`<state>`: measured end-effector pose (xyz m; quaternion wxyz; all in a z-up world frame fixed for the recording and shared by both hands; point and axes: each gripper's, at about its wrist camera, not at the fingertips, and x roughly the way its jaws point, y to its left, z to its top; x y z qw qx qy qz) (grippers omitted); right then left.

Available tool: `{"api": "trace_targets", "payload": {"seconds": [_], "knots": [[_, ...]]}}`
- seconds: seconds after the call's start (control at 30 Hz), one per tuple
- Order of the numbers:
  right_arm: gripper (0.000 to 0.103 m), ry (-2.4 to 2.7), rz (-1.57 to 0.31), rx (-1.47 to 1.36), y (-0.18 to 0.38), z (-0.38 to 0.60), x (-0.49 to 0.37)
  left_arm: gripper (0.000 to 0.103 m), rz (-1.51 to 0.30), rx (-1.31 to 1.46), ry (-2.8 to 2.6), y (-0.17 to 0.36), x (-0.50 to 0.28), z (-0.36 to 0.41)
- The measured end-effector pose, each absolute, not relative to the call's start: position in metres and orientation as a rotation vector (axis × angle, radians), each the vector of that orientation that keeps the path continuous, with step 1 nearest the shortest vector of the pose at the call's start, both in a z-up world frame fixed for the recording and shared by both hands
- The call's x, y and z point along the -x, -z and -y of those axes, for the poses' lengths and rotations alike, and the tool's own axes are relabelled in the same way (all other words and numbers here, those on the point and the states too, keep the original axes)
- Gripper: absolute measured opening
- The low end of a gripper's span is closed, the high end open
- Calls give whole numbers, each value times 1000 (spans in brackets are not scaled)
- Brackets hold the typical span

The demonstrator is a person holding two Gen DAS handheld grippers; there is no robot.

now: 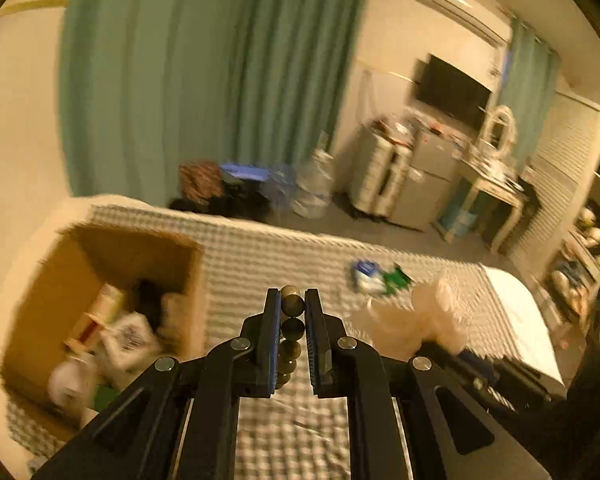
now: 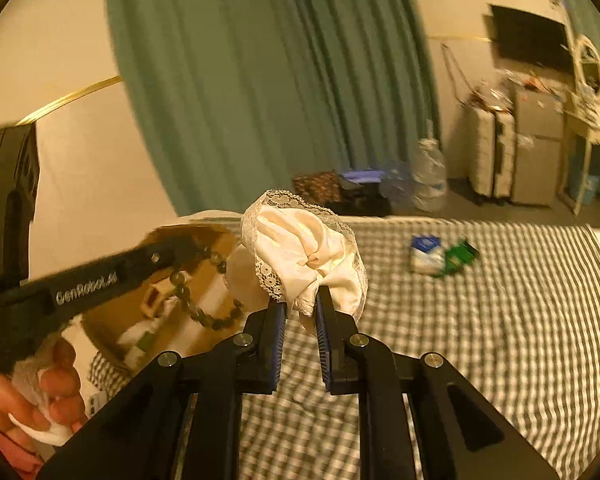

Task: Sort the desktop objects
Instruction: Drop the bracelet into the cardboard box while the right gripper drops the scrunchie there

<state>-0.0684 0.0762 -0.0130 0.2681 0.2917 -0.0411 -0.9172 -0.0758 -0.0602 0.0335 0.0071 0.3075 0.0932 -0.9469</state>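
The left gripper (image 1: 293, 304) has its two black fingers pressed together on a string of round dark green beads (image 1: 292, 328). In the right wrist view the rest of the beads (image 2: 204, 304) hang down in a loop over the open brown cardboard box (image 2: 216, 248).

The right gripper (image 2: 302, 300) has its fingers squeezed on a cream satin hair scrunchie with a white lace edge (image 2: 300, 252). The scrunchie is held up in the air above the bed, just to the right of the box.

The box (image 1: 32, 292) sits on the left part of the grey and white checked bed cover (image 1: 260, 264). It already holds some small things, but they are too blurry to name.

Farther out on the cover lies a small blue and white packet (image 2: 425, 254) touching a green packet (image 2: 458, 258).

Behind the bed hangs a long green curtain (image 1: 204, 80).
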Motion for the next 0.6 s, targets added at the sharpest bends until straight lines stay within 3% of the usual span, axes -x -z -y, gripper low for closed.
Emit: {"api": "trace_targets", "payload": {"seconds": [0.23, 0.6], "knots": [[14, 2344, 66, -792, 13, 8, 81, 11, -290, -936, 2838, -39, 74, 133], [14, 2210, -12, -867, 41, 103, 102, 11, -336, -1007, 2706, 1, 75, 201]]}}
